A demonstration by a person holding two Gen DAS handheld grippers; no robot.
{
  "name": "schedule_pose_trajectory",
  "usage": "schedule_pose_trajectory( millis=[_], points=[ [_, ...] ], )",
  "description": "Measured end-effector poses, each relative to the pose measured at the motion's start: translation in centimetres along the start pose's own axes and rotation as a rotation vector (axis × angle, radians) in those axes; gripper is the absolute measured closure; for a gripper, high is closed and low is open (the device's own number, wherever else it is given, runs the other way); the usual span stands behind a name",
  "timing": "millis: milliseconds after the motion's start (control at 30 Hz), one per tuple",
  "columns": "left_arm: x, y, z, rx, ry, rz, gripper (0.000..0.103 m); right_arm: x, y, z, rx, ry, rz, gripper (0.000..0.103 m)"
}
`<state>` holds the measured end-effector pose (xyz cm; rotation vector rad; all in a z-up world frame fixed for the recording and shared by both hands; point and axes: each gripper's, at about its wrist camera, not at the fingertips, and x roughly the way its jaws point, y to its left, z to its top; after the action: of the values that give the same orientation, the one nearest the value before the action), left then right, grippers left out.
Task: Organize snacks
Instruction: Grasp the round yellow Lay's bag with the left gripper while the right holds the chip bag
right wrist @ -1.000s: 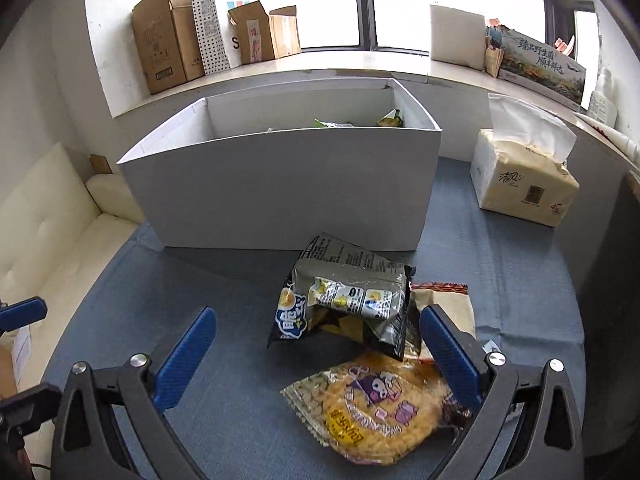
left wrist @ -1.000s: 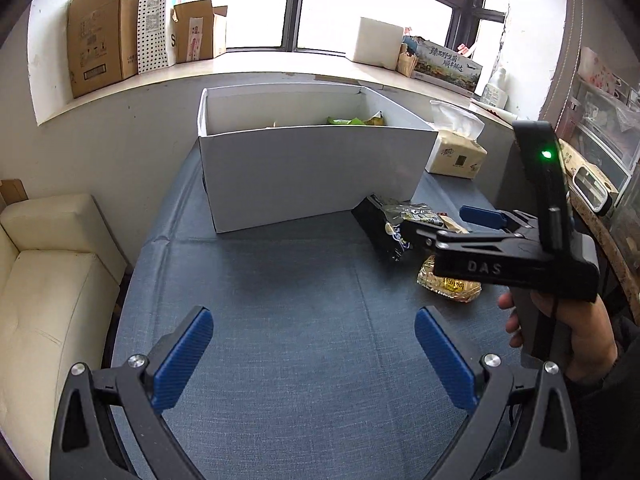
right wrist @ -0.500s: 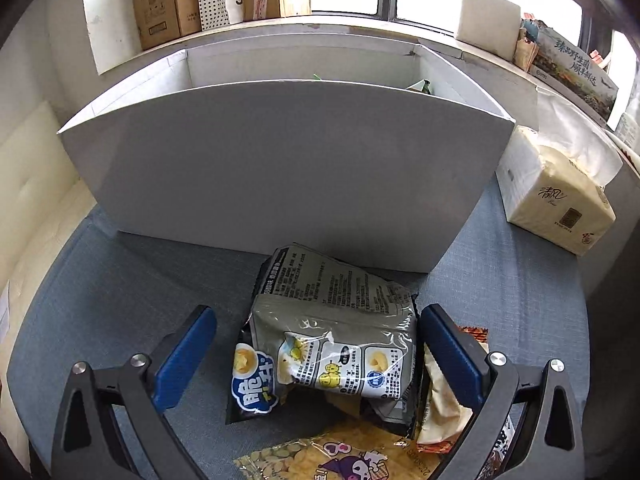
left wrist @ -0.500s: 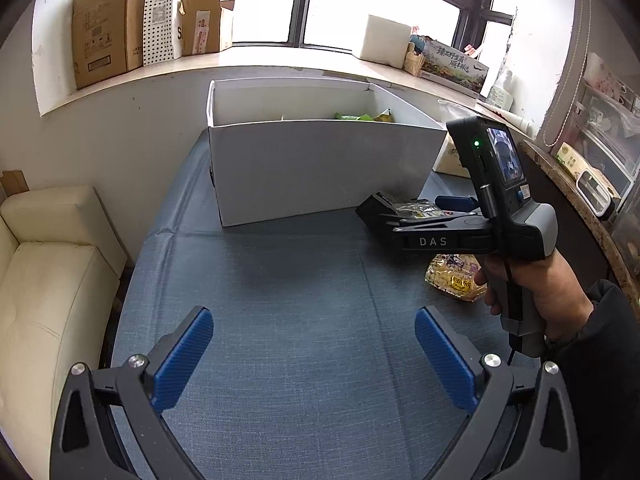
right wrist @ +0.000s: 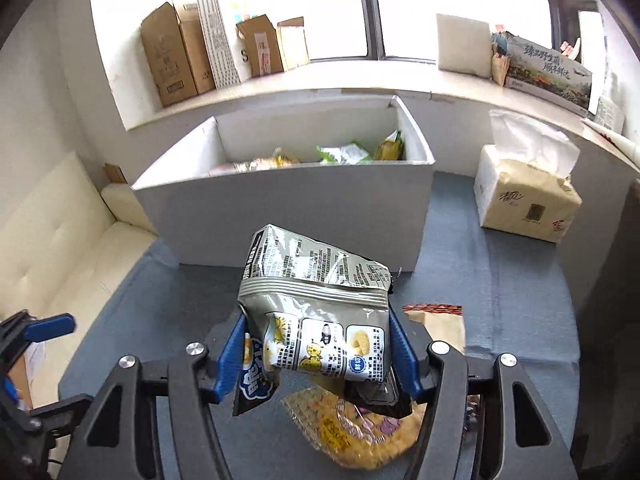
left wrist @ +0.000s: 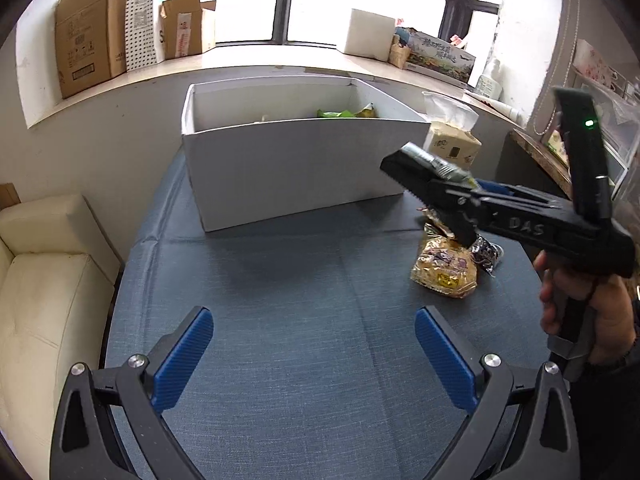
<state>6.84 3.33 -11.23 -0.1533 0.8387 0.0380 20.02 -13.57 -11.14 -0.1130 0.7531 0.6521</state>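
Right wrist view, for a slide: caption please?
Right gripper shut on a grey snack bag, lifted before the white box.

daylight from blown-out window [left wrist: 360, 0] | soft shadows | fisheye-bent edges | sharp

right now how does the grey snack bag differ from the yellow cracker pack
The grey snack bag is clamped in the right claw, whose jaws have just closed on it, and is lifted off the table; the yellow cracker pack lies flat on the blue tablecloth. The grey bag is opaque foil, the yellow pack clear. Both are outside the white box.
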Motion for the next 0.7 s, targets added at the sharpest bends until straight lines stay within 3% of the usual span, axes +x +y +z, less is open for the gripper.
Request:
schedule_pose_trajectory(
  millis=[200, 400, 600, 700],
  points=[
    [1.5, -5.0, 1.3, 0.117, 0.025, -0.093, 0.0, -8.4, -2.8, -1.5, 0.081, -0.107, -0.072, 0.036],
    [6.1, -10.2, 2.6, 0.247, 0.087, -0.188, 0.0, -12.7, -6.9, -4.2, 0.197, -0.138, -0.136, 0.036],
    [11.3, -13.7, 2.9, 0.341, 0.16, -0.2, 0.0, -14.9, -10.1, -7.2, 0.299, -0.137, -0.16, 0.035],
    [12.9, -14.7, 2.7, 0.386, 0.176, -0.153, 0.0, -15.3, -11.1, -7.9, 0.327, -0.138, -0.172, 0.035]
  ],
)
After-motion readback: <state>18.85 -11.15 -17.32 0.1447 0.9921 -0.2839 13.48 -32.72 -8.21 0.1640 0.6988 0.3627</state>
